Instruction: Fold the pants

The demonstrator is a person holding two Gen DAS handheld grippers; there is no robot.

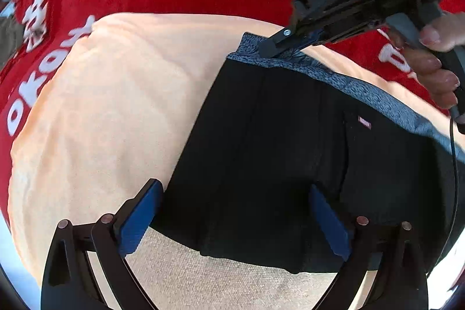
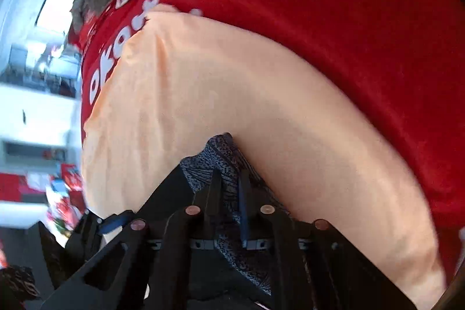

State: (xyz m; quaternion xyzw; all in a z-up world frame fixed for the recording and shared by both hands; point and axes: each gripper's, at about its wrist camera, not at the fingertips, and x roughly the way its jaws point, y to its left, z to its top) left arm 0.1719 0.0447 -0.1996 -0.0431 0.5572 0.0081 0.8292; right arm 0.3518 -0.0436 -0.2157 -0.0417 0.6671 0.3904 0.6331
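black pants (image 1: 261,164), waistband (image 1: 363,92) slanting toward upper left

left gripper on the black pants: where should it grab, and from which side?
Take the free hem edge of the black pants, coming down from above on the near side. That edge lies flat on the peach cloth between the open fingers of the left gripper. The right gripper is already shut on the grey waistband, so the opposite end suits the fold.
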